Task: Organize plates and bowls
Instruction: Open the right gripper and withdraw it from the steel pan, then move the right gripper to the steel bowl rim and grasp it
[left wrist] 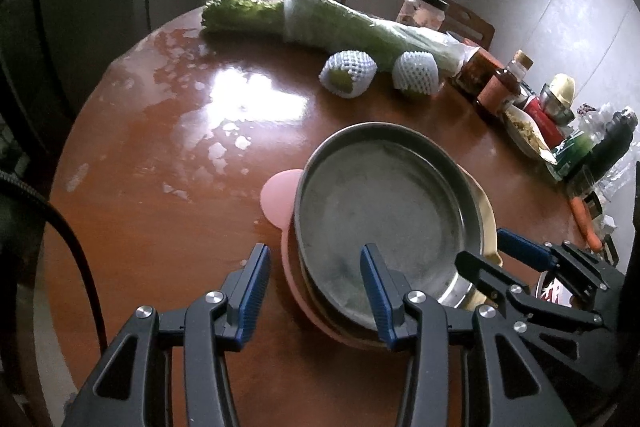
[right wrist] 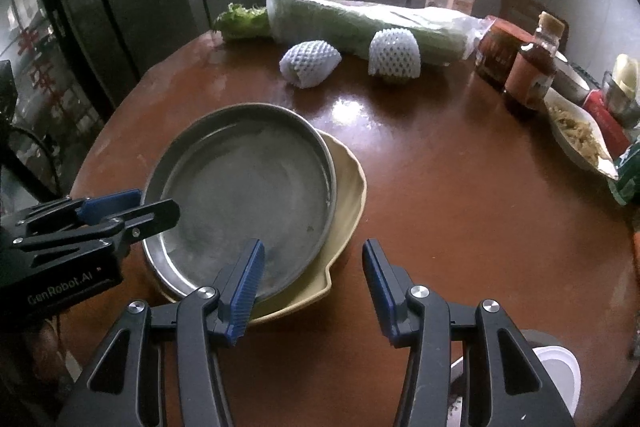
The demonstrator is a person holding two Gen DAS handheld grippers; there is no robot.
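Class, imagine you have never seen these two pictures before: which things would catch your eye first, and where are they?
First comes the round metal pan in the middle of the brown table, stacked on a yellow dish and a pink plate. Both the left gripper and right gripper sit open at its near rim. Behind lies a long wrapped cabbage with two fruits in white foam nets.

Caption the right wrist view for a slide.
Open right gripper straddles the stacked metal pan and yellow plate; left gripper opposite.
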